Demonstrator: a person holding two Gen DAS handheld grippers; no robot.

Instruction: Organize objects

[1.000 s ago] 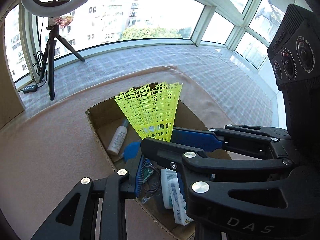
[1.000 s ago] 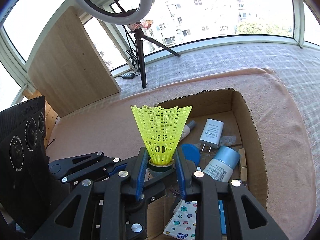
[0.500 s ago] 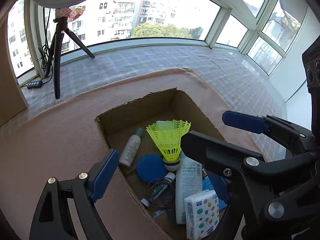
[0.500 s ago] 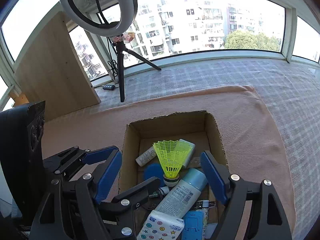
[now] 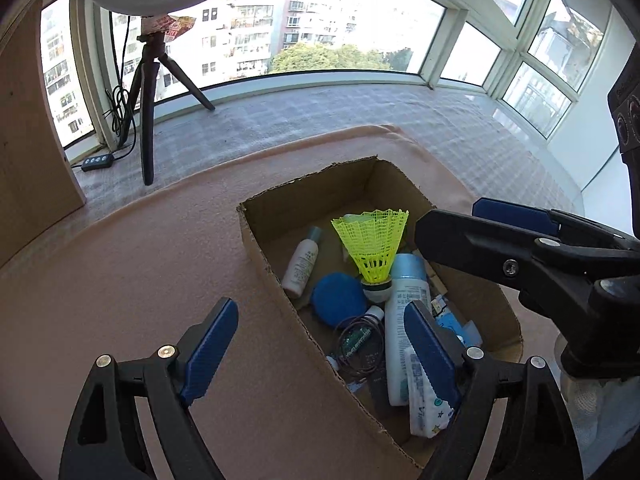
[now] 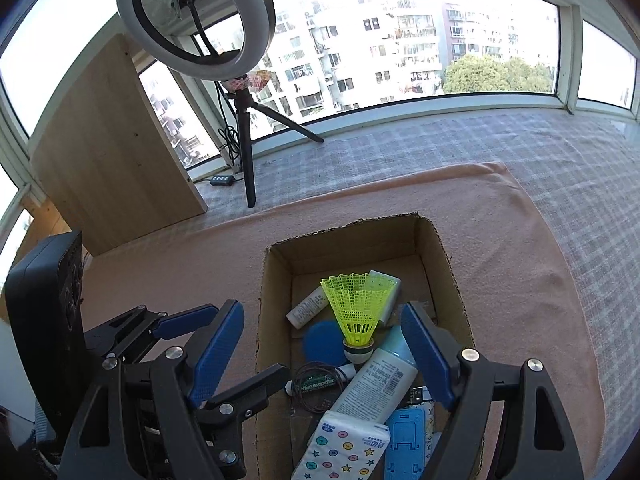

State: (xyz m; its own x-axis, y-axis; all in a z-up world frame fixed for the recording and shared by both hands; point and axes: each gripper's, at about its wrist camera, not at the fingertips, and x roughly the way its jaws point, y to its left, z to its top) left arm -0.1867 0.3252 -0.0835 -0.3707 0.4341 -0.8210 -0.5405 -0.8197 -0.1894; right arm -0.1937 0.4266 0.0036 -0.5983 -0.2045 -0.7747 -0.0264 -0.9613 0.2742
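While both our grippers hang with fingers spread wide and empty, the yellow shuttlecock (image 6: 354,312) stands upright in the cardboard box (image 6: 448,264), cork down, skirt up, between our right gripper (image 6: 320,354) fingers, whereas our left gripper (image 5: 320,350) straddles the box's near wall.

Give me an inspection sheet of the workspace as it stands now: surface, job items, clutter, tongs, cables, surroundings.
Surface: pink cloth over a grey checked cover.
Job's things: yellow shuttlecock upright in the cardboard box, with a white bottle, blue round disc, large blue-capped bottle, tissue pack.
Clutter: coiled wire and small bits in the box.
Tongs: left tongs open, empty; right tongs open, empty.
Cables: black cord and inline switch by the tripod.
Surroundings: ring light on tripod, wooden panel, bay windows.
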